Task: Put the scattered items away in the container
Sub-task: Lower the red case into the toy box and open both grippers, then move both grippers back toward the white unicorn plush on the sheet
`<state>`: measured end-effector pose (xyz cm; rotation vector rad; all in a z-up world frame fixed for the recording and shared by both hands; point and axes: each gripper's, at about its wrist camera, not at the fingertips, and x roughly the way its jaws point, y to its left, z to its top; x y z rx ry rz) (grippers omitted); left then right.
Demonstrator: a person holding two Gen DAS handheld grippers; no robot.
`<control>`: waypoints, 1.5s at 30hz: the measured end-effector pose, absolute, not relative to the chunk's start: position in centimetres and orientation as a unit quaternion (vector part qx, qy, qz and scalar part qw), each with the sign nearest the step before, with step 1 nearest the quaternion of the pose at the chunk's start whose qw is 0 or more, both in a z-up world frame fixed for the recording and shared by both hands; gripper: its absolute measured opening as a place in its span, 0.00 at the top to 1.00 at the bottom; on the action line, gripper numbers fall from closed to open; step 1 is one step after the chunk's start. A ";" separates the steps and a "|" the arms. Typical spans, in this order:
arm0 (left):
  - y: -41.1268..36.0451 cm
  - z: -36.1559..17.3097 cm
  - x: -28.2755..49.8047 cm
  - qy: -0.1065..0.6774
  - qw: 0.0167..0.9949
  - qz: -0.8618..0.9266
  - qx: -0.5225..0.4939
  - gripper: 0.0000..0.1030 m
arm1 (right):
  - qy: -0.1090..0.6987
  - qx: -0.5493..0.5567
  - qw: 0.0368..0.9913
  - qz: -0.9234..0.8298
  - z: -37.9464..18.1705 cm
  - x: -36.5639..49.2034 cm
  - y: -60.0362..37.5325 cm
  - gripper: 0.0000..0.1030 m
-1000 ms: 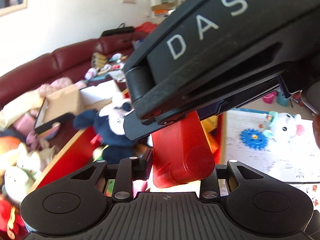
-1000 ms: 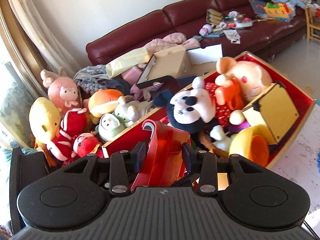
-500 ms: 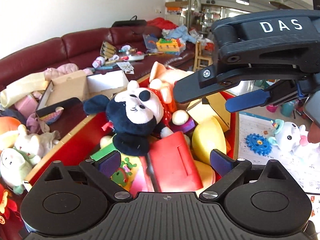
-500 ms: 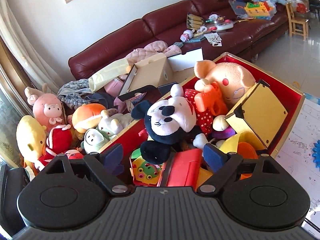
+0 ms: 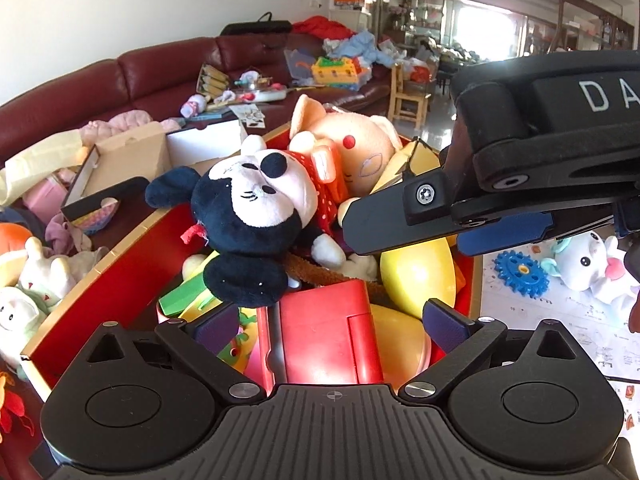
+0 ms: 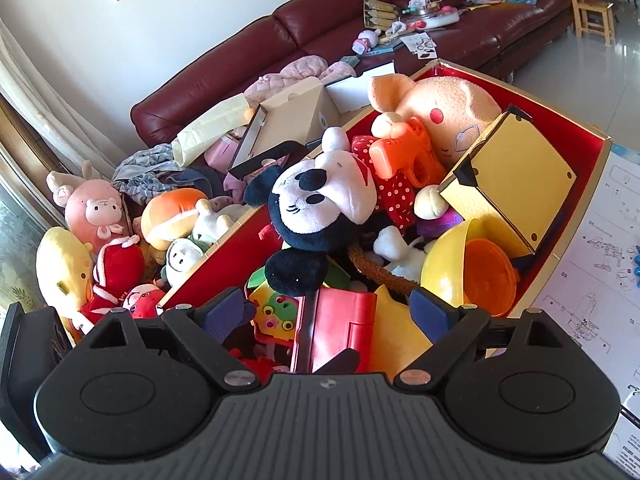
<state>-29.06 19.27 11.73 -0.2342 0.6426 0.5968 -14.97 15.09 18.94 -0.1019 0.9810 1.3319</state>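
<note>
A red toy box (image 5: pixel 120 264) (image 6: pixel 560 120) holds several toys: a Minnie plush (image 5: pixel 256 216) (image 6: pixel 320 204), a peach plush (image 5: pixel 352 140) (image 6: pixel 448 104), a gold box (image 6: pixel 516 176), a yellow ball (image 5: pixel 416 272) and a red plastic piece (image 5: pixel 324 336) (image 6: pixel 340 332). My left gripper (image 5: pixel 334 320) is open and empty just above the red piece. My right gripper (image 6: pixel 332 308) is open and empty above the same piece; its body shows in the left wrist view (image 5: pixel 500 184) over the box's right side.
A blue gear (image 5: pixel 520 272) and a white plush (image 5: pixel 588 260) lie on a paper mat (image 5: pixel 560 320) right of the box. Several plush toys (image 6: pixel 100 240) pile up left of it. A cardboard box (image 6: pixel 288 124) and a maroon sofa (image 6: pixel 320 32) stand behind.
Both grippers were shut on the red plastic piece over the box. They opened, the piece dropped into the box, and both have drawn back and up.
</note>
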 end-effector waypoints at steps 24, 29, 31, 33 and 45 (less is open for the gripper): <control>17.6 13.3 -25.5 0.297 0.892 0.330 -0.087 0.00 | 0.434 0.011 0.704 0.562 19.9 -10.6 9.9 0.05; 16.6 14.0 -24.2 0.292 0.900 0.313 -0.077 0.00 | 0.439 0.034 0.718 0.540 19.8 -8.8 7.9 0.05; 15.8 14.0 -23.4 0.294 0.903 0.307 -0.062 0.00 | 0.447 0.045 0.723 0.525 19.6 -7.9 7.1 0.05; 15.2 14.1 -22.5 0.299 0.905 0.297 -0.054 0.00 | 0.450 0.053 0.729 0.514 19.4 -7.3 6.4 0.05; 11.0 13.7 -17.7 0.302 0.920 0.249 0.018 0.00 | 0.470 0.113 0.751 0.450 16.6 -3.6 1.6 0.03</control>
